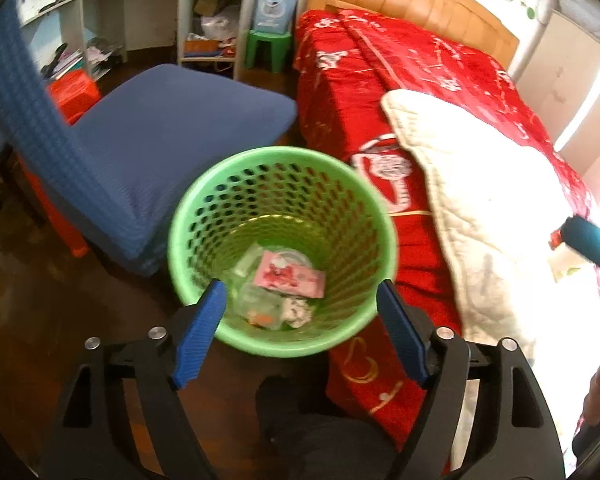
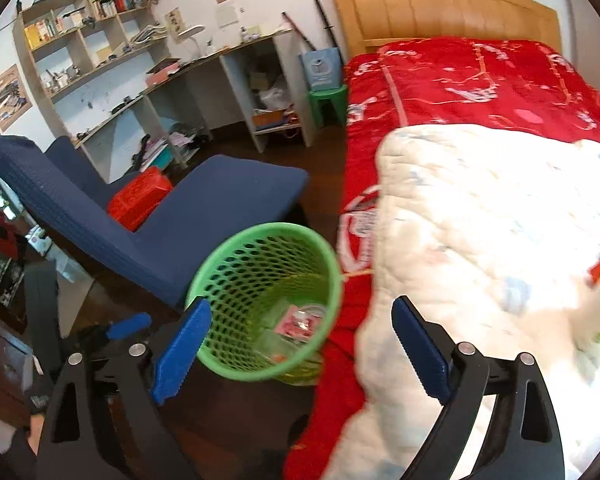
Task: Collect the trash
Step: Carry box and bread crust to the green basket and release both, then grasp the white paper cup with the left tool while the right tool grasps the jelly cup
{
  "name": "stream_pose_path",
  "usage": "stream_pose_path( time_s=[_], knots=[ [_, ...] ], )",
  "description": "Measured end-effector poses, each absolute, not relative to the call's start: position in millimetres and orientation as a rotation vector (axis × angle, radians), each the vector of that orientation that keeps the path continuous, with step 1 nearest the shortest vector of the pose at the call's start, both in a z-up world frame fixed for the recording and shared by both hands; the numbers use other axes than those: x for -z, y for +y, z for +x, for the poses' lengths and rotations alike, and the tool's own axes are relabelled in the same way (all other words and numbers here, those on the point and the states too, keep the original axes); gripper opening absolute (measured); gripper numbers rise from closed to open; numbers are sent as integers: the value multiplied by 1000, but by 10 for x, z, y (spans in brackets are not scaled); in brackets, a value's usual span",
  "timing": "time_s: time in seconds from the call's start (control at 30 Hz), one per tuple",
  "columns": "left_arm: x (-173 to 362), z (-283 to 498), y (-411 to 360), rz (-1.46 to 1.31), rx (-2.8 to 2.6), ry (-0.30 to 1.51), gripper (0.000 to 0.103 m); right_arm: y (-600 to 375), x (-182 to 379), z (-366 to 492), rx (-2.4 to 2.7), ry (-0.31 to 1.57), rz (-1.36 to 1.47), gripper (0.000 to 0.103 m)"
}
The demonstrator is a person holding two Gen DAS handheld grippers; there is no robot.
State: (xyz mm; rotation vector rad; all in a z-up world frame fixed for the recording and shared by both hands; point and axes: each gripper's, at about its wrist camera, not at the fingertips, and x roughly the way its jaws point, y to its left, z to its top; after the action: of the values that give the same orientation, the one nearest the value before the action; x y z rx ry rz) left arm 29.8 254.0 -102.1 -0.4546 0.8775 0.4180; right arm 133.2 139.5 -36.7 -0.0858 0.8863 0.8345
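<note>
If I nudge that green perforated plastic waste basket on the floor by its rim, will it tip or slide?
The green perforated plastic waste basket looks tall, narrowing toward the base, so a rim push would probably tip it. It holds only a few wrappers, so it is likely light. On the smooth dark wooden floor, a low push would probably slide it.

The clear scraps beneath the pink wrapper (image 1: pixel 290 276) in the green basket (image 1: pixel 188 216) blur together (unidentifiable), and its base stays hidden.
</note>
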Motion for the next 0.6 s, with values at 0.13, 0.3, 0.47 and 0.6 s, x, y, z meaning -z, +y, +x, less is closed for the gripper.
stream_pose_path(
  time_s=[0.13, 0.3, 0.47, 0.6],
  knots=[
    [927, 427, 2315, -439, -372, 869, 80, 949, 344, 1367, -779, 872, -98, 91],
    [823, 640, 1947, -417, -295, 866, 83, 393, 317, 1409, -706, 858, -85, 92],
    [745, 843, 1551, -372, -220, 866, 83, -147, 331, 1450, -622, 853, -74, 92],
    [698, 988, 1263, -349, -162, 870, 85, -592, 370, 1502, -550, 855, -65, 93]
  ],
)
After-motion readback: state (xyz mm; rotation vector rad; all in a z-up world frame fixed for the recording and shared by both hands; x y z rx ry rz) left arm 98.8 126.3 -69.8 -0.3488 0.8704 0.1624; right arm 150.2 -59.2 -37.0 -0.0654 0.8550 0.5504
